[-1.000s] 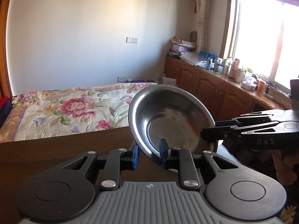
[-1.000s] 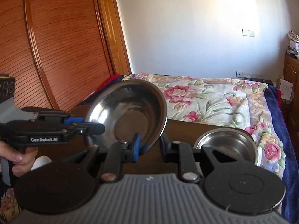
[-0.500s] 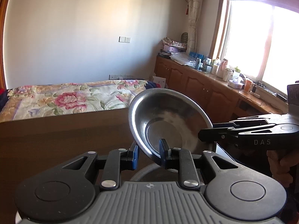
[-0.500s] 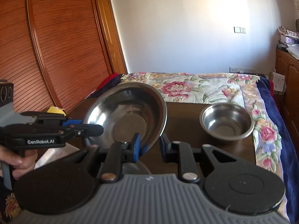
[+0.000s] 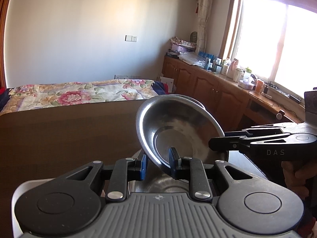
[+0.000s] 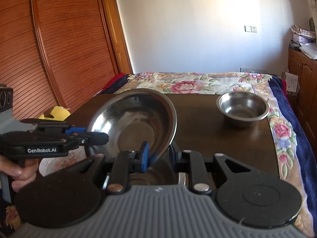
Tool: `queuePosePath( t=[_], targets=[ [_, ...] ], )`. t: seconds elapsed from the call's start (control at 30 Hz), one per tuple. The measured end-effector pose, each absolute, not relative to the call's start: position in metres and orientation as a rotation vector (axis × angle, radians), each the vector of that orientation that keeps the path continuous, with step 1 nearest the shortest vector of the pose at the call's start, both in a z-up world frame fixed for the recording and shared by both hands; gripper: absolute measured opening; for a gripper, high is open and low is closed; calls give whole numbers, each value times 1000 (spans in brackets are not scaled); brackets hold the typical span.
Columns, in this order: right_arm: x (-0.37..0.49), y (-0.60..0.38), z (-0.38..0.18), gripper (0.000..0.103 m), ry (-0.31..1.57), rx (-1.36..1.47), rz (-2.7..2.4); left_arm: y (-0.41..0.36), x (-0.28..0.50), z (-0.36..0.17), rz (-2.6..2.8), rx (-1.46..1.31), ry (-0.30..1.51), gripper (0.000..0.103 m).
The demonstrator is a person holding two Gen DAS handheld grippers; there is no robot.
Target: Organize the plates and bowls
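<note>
A wide, shallow steel dish (image 5: 178, 130) hangs tilted above the dark wooden table (image 5: 59, 138), gripped at two opposite sides of its rim. My left gripper (image 5: 157, 163) is shut on the near rim, blue pads either side of the edge. From the right, my right gripper (image 5: 215, 144) clamps the other rim. In the right wrist view the same dish (image 6: 134, 127) sits in my right gripper (image 6: 158, 154), with my left gripper (image 6: 103, 136) on its left edge. Another steel dish (image 5: 158, 186) lies just beneath. A small steel bowl (image 6: 242, 109) stands at the table's far right.
A bed with a floral quilt (image 6: 198, 83) lies beyond the table. Wooden cabinets (image 5: 208, 87) crowded with bottles run under the window on the right. A ribbed wooden wardrobe door (image 6: 49, 49) is on the left, with a yellow object (image 6: 57, 113) near the table's left edge.
Both grippers have carried the tilted dish forward and slightly down over the table. A second steel dish has come into view under it, and the small bowl now looks farther off.
</note>
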State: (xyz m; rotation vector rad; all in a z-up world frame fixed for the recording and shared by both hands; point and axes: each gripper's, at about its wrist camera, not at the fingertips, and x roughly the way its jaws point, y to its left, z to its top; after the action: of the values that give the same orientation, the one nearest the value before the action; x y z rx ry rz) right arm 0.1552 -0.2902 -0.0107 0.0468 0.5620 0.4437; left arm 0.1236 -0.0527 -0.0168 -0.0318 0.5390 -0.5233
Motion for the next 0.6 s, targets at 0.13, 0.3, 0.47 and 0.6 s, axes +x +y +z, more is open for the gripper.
queuePosePath(
  t=[0.13, 0.3, 0.47, 0.6],
  targets=[
    [147, -289, -15, 24, 554, 52, 434, -53, 120, -22, -522, -28, 547, 25],
    [143, -290, -23, 24, 558, 81, 427, -51, 116, -31, -521, -27, 564, 25],
    [143, -285, -32, 24, 573, 82, 416, -56, 115, -41, -501, 17, 597, 27],
    [147, -282, -40, 24, 598, 74, 413, -55, 117, -44, -492, 23, 608, 27]
  ],
)
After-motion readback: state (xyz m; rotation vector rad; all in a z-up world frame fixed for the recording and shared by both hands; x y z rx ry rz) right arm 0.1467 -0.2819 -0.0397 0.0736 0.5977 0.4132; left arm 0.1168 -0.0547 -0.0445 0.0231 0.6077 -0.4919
